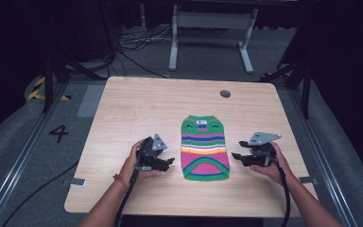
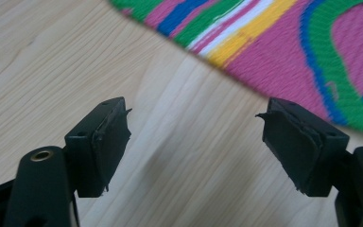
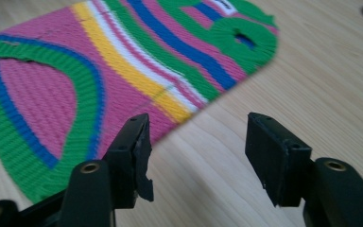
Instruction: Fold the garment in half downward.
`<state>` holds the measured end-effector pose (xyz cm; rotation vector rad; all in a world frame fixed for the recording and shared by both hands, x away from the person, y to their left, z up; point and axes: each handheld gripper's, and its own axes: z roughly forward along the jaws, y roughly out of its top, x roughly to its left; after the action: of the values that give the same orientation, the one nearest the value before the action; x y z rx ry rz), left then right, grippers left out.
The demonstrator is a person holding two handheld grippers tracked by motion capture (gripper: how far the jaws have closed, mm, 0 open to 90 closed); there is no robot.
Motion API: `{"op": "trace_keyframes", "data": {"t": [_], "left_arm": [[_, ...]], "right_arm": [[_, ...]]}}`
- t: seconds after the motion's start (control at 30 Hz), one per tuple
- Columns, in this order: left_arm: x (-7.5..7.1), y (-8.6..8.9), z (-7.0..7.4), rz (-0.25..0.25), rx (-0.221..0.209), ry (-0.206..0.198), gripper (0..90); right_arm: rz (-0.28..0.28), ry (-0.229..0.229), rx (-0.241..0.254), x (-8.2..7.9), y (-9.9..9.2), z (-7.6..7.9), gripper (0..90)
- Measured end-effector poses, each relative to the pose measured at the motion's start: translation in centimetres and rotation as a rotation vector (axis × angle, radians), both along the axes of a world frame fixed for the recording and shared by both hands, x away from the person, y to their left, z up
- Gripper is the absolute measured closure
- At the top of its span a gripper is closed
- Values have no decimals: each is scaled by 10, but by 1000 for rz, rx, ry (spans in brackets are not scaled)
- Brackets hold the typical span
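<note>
Dark curtains and a grey floor with loose cables surround a pale wooden table, which has a small round hole near its far edge. On the wood lies a small striped knitted sweater, flat and spread out, between the two tools.

Nothing seems to have been done to the sweater yet: it lies smooth, unfolded and ungripped, so the whole job of handling it, most likely a fold, looks still ahead. The left gripper sits just off the sweater's left edge, its jaws spread wide over bare wood in its own view, with the knit edge just ahead and to the right of them. The right gripper sits just off the opposite edge, jaws also spread apart and holding nothing; the striped fabric runs ahead and to the left of them, its edge close to one jaw.

Seen from above, the sweater's long axis runs from the near edge of the table to the far edge, crosswise to both tools. Its neck end, with a small label, points away from the person, and the curved hem faces them.
</note>
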<state>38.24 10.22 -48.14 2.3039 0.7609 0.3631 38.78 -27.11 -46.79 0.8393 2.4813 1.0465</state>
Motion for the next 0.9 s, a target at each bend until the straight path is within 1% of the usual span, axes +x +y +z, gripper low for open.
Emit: {"op": "trace_keyframes", "data": {"t": [0.1, 0.13, 0.17, 0.2, 0.23, 0.27, 0.33, 0.37, 0.43, 0.5, 0.57, 0.6, 0.7, 0.87, 0.9], "left_arm": [[-1, -16, -2, -42, -12, 3, 242], [-2, -19, -3, -58, -18, 6, 249], [-2, -22, -4, -70, -21, 9, 258], [-2, -22, -4, -70, -21, 9, 270], [-3, -27, -5, -99, -25, 10, 270], [-4, -30, -5, -118, -22, 8, 302], [-4, -34, -7, -138, -22, 8, 327], [-4, -36, -8, -140, -21, 11, 349], [-3, -40, -11, -147, -32, 14, 372], [-3, -42, -13, -157, -27, 21, 418], [-4, -43, -13, -164, -22, 13, 436], [-3, -44, -13, -166, -22, 10, 437], [-4, -42, -14, -169, -27, 19, 446], [-6, -40, -13, -180, -21, 26, 453], [-6, -40, -13, -181, -20, 28, 436]], "right_arm": [[43, 0, -11, -1, 15, -3, 451], [52, -2, -6, -1, 18, -4, 454], [62, 4, 0, -1, 20, -5, 459], [62, 4, 0, -1, 20, -5, 459], [66, 8, 1, -1, 22, -6, 469], [80, 9, 1, -2, 25, -8, 473], [95, 22, 6, -3, 28, -11, 504], [101, 30, 0, -3, 29, -13, 513], [117, 32, -9, -4, 31, -16, 545], [129, 46, -23, -5, 33, -19, 560], [134, 56, -34, -6, 34, -21, 586], [143, 58, -33, -6, 34, -22, 604], [151, 66, -30, -7, 34, -23, 644], [162, 88, -12, -13, 33, -24, 657], [161, 93, -11, -16, 34, -24, 656]]}}
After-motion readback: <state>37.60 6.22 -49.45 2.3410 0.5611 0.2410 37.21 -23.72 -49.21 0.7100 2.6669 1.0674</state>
